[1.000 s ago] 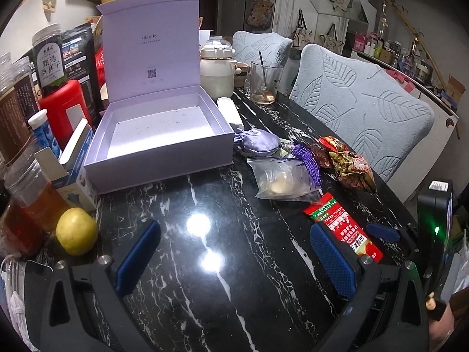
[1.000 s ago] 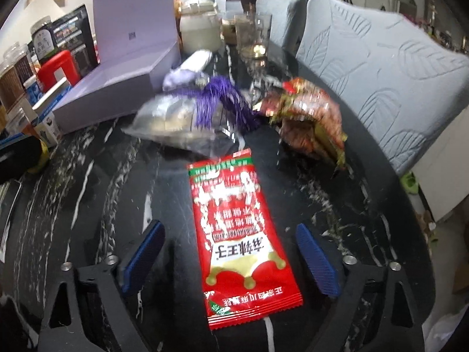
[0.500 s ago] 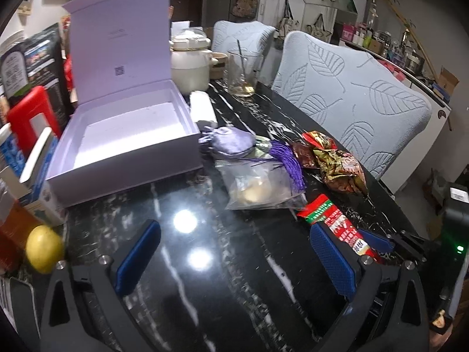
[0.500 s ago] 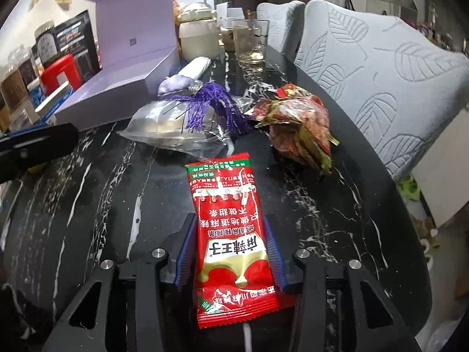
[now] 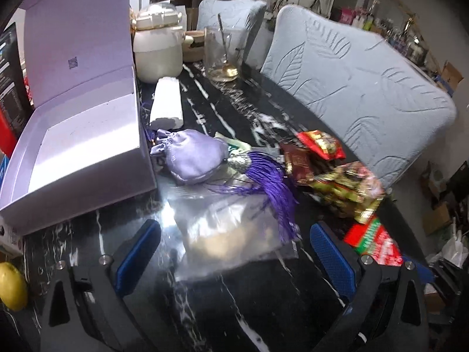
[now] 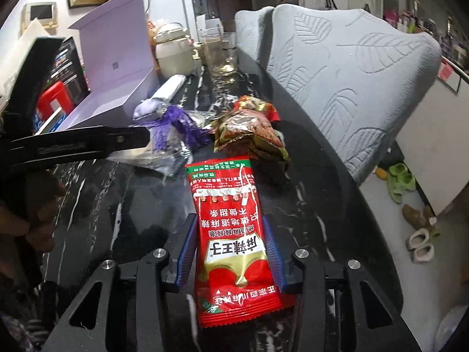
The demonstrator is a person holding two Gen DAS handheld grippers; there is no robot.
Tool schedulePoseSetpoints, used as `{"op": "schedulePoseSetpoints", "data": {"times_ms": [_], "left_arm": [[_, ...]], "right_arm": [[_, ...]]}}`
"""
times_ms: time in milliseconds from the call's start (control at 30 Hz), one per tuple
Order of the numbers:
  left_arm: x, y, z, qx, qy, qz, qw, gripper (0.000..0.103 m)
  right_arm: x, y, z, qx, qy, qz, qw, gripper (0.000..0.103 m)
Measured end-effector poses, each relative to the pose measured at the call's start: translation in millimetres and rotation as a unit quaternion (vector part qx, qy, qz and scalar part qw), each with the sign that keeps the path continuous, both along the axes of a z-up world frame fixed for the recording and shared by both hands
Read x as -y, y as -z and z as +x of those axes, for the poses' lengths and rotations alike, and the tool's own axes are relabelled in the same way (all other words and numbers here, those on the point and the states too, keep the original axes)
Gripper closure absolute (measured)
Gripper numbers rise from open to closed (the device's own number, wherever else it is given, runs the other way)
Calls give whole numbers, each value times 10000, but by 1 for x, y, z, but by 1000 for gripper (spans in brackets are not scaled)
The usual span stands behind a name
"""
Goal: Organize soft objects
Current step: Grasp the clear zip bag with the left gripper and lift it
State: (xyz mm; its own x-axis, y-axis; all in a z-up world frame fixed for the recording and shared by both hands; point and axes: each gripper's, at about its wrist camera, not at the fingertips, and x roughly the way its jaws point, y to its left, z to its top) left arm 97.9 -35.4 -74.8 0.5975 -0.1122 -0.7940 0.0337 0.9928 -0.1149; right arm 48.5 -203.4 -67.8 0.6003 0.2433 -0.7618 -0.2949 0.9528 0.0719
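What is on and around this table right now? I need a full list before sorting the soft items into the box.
gift box: 1, lilac, lid open, table's left side
drawstring pouch: 1, lilac, beside the box's right wall
tassel: 1, purple, draped over the clear bag
clear bag: 1, transparent, between the left fingers
snack packets: several, red and gold, right of the tassel
red sachet: 1, red, clamped by the right fingers
white roll: 1, behind the pouch
jar: 1, cream, far end
glass: 1, clear, spoon inside
lemon: 1, yellow, left edge
chairs: 2, pale blue, right side
left gripper: open
right gripper: shut on the sachet
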Motion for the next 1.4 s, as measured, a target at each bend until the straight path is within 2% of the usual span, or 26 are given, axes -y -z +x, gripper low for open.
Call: {"op": "schedulePoseSetpoints", "data": {"times_ms": [267, 300, 367, 467, 700, 1033, 1400], "left_arm": [[-2, 22, 29, -352, -85, 94, 9993, 1], [-2, 24, 30, -379, -72, 74, 9992, 4], [-4, 26, 29, -415, -81, 12, 9991, 28], [-7, 24, 24, -361, -55, -85, 9993, 33], [-6, 13, 3, -337, 68, -66, 9994, 34], [-11, 16, -43, -697, 166, -146, 9973, 34], [-14, 20, -78, -716, 88, 168, 9973, 33]], "right_arm": [[4, 3, 10, -73, -72, 22, 9999, 60], [5, 3, 10, -79, -72, 35, 9999, 60], [6, 4, 11, -96, -60, 62, 9999, 60], [7, 4, 12, -114, -33, 84, 9999, 60], [7, 4, 10, -150, 11, 148, 9998, 60], [-4, 6, -2, -174, -132, 178, 9996, 60], [-19, 4, -14, -166, -282, 167, 9993, 60]]}}
